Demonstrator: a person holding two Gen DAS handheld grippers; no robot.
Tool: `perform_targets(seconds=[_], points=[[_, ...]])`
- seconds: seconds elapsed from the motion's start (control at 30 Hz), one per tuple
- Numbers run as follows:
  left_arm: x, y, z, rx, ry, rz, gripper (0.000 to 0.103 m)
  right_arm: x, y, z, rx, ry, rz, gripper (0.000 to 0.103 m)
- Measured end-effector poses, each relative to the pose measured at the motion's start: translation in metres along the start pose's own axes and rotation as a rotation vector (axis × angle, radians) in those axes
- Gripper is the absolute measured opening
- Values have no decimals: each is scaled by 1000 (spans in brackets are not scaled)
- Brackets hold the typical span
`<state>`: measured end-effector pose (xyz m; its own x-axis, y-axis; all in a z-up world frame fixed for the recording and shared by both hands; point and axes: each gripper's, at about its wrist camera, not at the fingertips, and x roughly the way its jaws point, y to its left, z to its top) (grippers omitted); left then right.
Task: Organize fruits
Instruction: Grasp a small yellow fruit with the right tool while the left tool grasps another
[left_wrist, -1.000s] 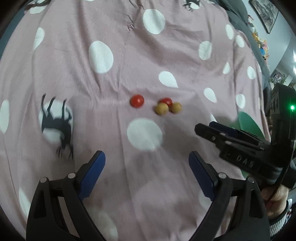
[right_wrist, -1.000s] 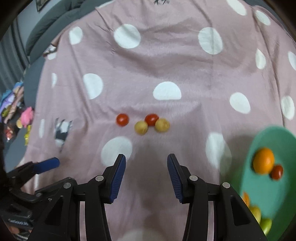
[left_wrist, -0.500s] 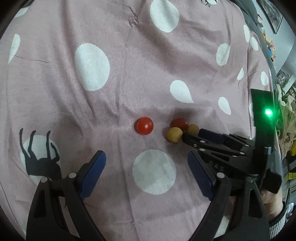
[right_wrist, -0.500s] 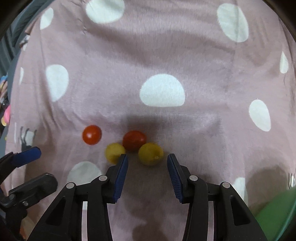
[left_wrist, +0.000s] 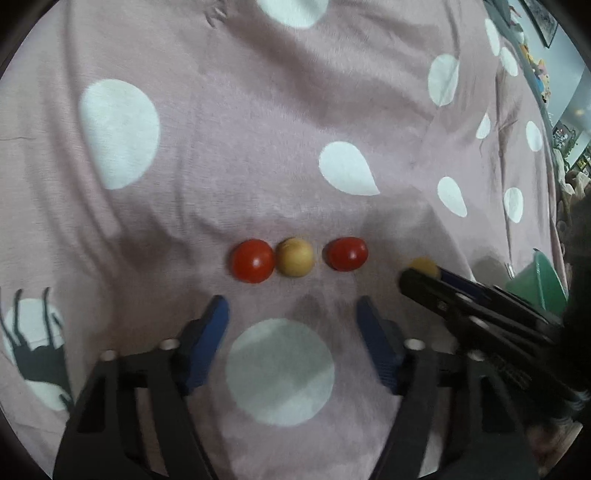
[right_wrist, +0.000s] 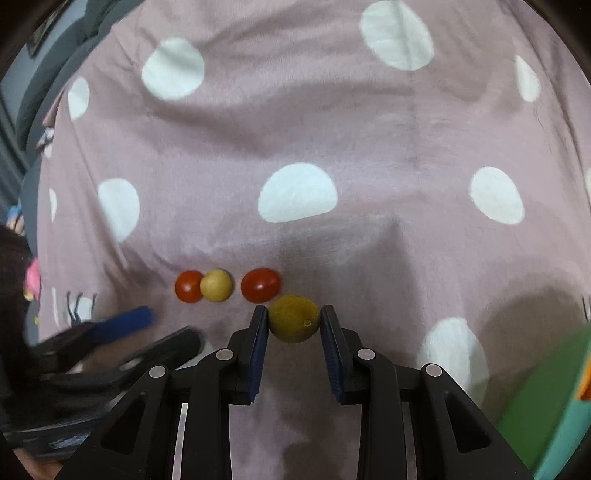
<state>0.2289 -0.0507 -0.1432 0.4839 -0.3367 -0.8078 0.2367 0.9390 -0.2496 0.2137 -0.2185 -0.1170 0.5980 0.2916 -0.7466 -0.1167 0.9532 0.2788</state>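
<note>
Right claw (right_wrist: 294, 325) closing on yellow fruit (right_wrist: 293, 318), beside red tomato (right_wrist: 260, 285).

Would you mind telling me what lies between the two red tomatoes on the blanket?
A yellow fruit touching the left tomato, apart from the right tomato; both views show it.

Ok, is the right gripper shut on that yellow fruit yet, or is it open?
Closing on it: the right gripper has the yellow fruit between its jaws, both pads against its sides.
</note>
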Motion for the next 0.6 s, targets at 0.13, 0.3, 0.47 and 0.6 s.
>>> perform_targets(seconds=[0.13,0.3,0.47,0.6], points=[[15,1,4,-21,23,-33,63,-12,1,-6,-6,-6,21,31],[20,6,10,-57,4,-69,60,-18,3,-5,-40,-26,24,30],[17,4,7,-48,24,-101,51,-28,3,-1,-16,-45,55,31],[15,-1,5,-36,16,-131,51,-30,6,-1,-18,-55,70,31]])
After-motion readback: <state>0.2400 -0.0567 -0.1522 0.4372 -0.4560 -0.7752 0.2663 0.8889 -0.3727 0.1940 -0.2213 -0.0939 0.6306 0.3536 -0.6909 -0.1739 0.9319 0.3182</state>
